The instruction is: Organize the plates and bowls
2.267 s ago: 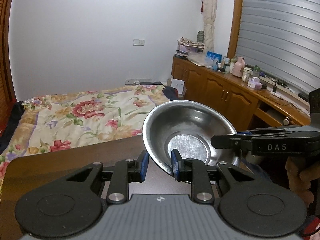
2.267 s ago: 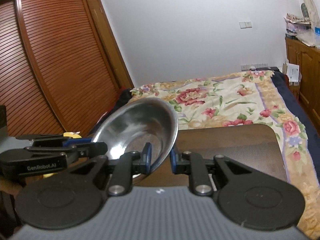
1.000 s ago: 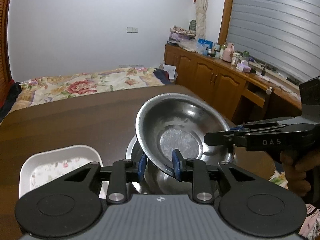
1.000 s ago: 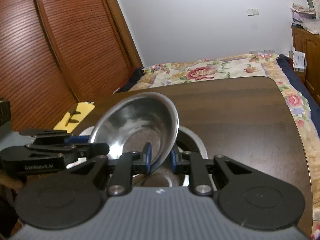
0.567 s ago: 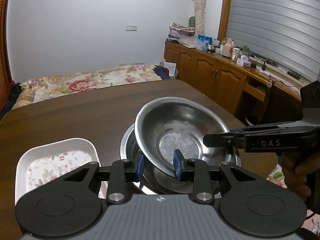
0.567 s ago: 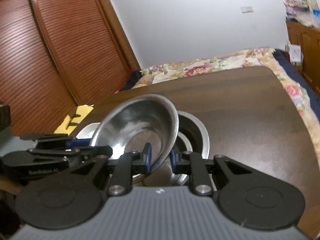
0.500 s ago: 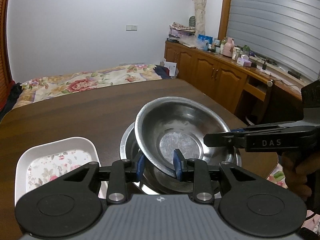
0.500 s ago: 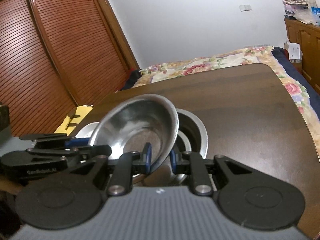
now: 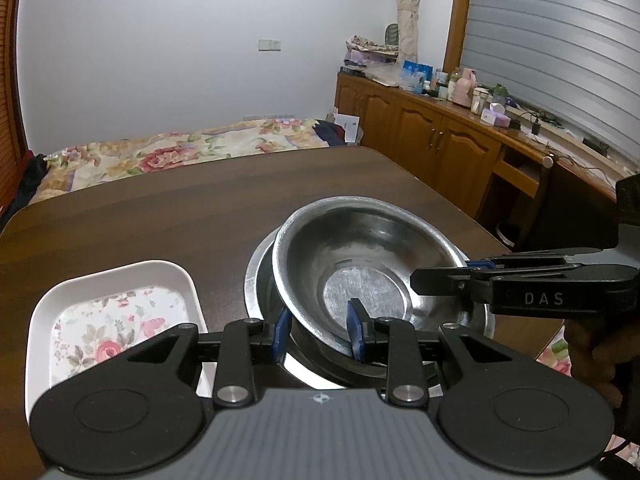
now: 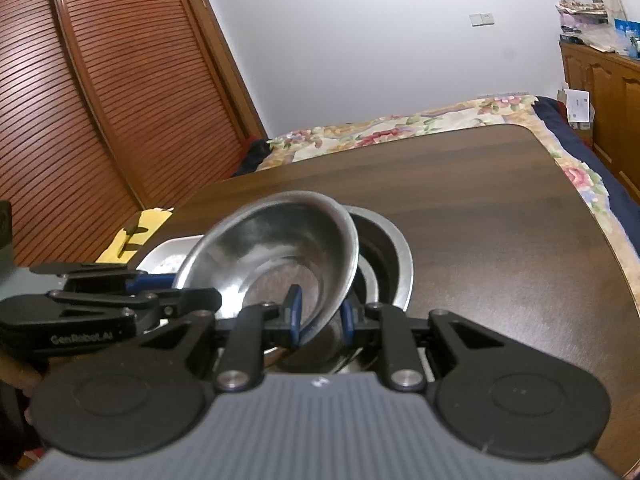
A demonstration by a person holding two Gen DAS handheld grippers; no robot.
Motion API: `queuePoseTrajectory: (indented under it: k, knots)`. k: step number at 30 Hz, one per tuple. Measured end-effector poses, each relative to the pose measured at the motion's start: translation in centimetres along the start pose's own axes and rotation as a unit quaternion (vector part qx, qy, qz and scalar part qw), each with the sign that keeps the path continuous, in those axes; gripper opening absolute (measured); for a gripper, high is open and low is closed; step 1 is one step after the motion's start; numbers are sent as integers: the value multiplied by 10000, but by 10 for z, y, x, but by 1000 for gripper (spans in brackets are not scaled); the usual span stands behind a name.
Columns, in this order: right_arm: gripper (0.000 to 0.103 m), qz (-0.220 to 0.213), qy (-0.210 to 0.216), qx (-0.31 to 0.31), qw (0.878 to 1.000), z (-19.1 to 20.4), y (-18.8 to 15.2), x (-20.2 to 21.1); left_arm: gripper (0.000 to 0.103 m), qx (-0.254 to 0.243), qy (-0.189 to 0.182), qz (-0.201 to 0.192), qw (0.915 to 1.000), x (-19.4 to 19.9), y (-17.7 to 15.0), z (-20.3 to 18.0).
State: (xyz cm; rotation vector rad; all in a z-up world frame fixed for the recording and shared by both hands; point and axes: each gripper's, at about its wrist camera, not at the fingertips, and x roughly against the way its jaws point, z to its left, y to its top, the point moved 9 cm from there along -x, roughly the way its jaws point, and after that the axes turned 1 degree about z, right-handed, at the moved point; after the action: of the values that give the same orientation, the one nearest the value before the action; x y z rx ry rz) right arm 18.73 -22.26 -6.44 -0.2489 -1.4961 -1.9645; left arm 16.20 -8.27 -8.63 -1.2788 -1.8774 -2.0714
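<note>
A steel bowl [image 9: 360,248] sits tilted inside a larger steel bowl [image 9: 256,276] on the dark wooden table [image 9: 180,220]. My left gripper [image 9: 320,334] is shut on the near rim of the upper bowl. My right gripper [image 10: 318,316] is shut on the bowl's [image 10: 280,248] other rim and shows in the left wrist view [image 9: 440,282] at the right. The larger bowl [image 10: 394,256] shows behind it. The left gripper shows in the right wrist view [image 10: 180,300] at the left.
A white rectangular plate [image 9: 112,316] with a flower print lies left of the bowls, its corner in the right wrist view [image 10: 168,252]. The table's right edge [image 9: 480,232] is close to the bowls. A bed [image 9: 160,156] and wooden cabinets [image 9: 440,140] stand beyond.
Both grippers have lowered the steel bowl from up in the air down into the larger bowl on the table. It sits lower and flatter than half a second ago.
</note>
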Motion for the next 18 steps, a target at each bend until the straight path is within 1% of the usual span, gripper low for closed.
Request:
queuePoseTrajectory:
  k: [3, 5, 8, 15, 16, 18]
  knots:
    - [24, -23, -82, 71, 9999, 2, 1, -1, 31, -20, 25, 14, 10000, -1, 0, 0]
    - [25, -17, -208, 209, 9996, 3, 0, -3, 31, -18, 42, 22, 10000, -2, -1, 0]
    - [27, -17, -356, 384, 9986, 4, 0, -3, 34, -34, 76, 21, 10000, -2, -1, -2]
    - [31, -36, -585, 643, 9962, 6, 1, -3, 34, 28, 130, -44, 9999, -4, -1, -3]
    - [34, -40, -591, 658, 9961, 7, 2, -3, 34, 47, 137, -50, 9999, -3, -1, -3]
    - [46, -57, -598, 642, 9961, 6, 2, -2, 34, 21, 165, -73, 9998, -3, -1, -3]
